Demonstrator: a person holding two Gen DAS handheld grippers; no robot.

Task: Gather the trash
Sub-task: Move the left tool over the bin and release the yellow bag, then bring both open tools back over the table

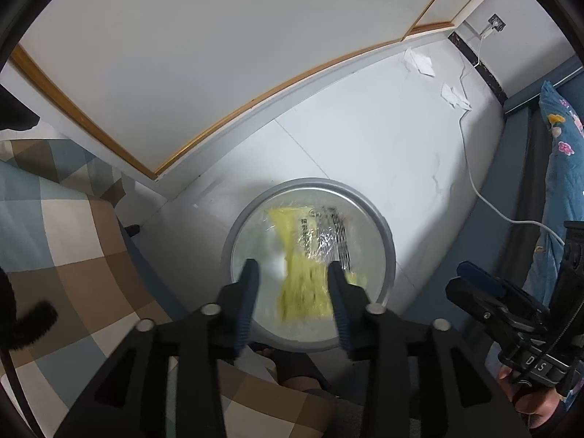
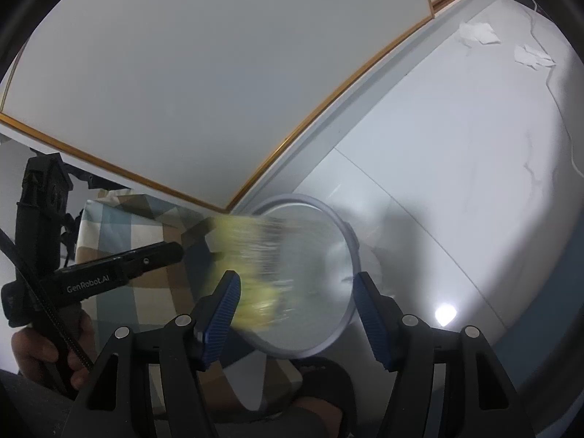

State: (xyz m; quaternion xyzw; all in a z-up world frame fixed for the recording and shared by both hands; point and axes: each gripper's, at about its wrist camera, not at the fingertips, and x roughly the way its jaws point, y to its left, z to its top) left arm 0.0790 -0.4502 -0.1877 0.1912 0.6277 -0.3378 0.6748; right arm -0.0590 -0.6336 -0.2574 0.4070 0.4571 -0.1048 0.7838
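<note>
A glossy white tiled floor [image 1: 383, 153] is seen, with crumpled white paper scraps [image 1: 419, 60] at one o'clock. A smooth grey plastic bin [image 1: 383, 226] is lined with clear shiny film; a crinkly yellow plastic wrapper [image 1: 303, 284] is seen inside. Soft checked cloth [image 1: 65, 237] is draped at nine o'clock.

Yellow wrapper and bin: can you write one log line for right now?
yellow plastic wrapper: dropping into round grey bin | left gripper: open above bin | white paper scraps: on floor
</note>
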